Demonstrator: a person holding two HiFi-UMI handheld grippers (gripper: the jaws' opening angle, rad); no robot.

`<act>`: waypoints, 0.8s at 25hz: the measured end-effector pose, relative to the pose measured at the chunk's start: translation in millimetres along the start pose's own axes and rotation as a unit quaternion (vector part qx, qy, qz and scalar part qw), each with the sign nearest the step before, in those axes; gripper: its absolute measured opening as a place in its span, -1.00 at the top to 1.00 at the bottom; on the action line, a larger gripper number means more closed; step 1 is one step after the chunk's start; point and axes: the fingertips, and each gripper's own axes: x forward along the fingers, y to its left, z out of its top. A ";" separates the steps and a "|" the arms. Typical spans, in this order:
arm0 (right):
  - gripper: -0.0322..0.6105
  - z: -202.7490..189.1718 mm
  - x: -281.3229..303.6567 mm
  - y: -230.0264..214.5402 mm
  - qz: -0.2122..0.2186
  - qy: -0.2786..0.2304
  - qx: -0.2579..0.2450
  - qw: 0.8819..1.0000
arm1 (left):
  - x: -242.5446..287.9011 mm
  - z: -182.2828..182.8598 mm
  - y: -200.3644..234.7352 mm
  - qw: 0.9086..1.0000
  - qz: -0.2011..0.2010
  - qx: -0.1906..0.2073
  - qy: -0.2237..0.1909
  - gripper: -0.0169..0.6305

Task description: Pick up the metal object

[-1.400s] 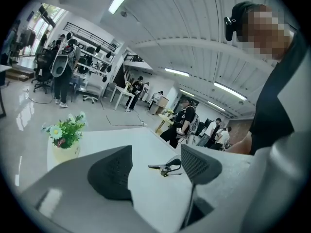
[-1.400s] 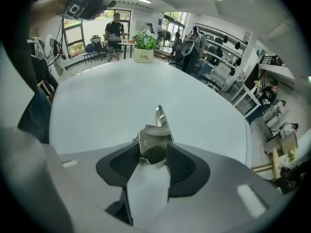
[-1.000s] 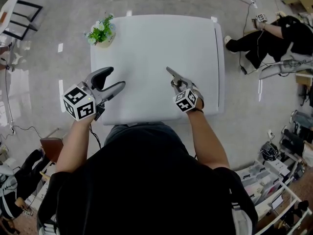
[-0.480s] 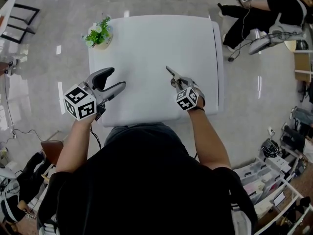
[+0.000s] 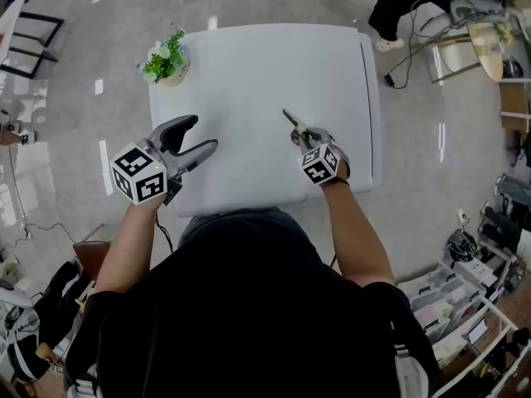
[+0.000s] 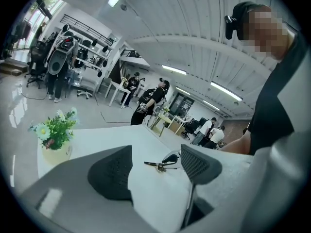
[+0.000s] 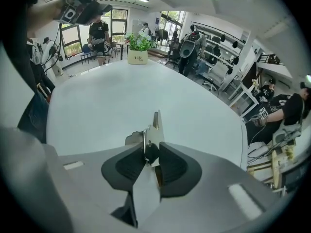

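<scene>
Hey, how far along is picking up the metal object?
Done: the right tongs sit around the metal object; their jaws have just been closing, and the pads press its sides. In hand: that grip. Left: the lift, since the object seems to lie low on the table, not clearly raised. The left tongs stand open and empty.

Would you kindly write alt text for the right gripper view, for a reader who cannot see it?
The right gripper, whose jaws have just been closing, pinches a slim metal object. A white table spreads beyond it, with a potted plant at the far edge.
</scene>
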 end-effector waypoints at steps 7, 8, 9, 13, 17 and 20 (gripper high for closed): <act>0.58 5.1 -2.3 0.7 0.018 -0.007 0.031 0.999 | 2.5 1.0 3.2 1.000 -0.005 0.000 0.005 0.02; 0.58 6.4 -3.1 1.0 0.023 -0.010 0.043 0.999 | 3.1 1.6 3.3 1.000 -0.006 0.000 0.006 0.02; 0.58 7.7 -4.2 0.8 0.027 -0.013 0.055 0.998 | 3.5 2.2 2.9 1.000 -0.008 0.000 0.007 0.02; 0.60 10.6 -7.0 -2.5 0.038 -0.025 0.098 0.994 | 5.3 3.9 -2.6 1.000 -0.016 0.005 0.011 0.02; 0.78 8.5 -7.9 -11.3 0.038 -0.036 0.145 0.988 | 6.8 5.1 -3.1 1.000 -0.019 0.007 0.015 0.02; 0.79 6.5 -6.7 -12.0 0.038 -0.039 0.159 0.986 | 5.5 5.1 -2.1 1.000 -0.020 0.007 0.015 0.02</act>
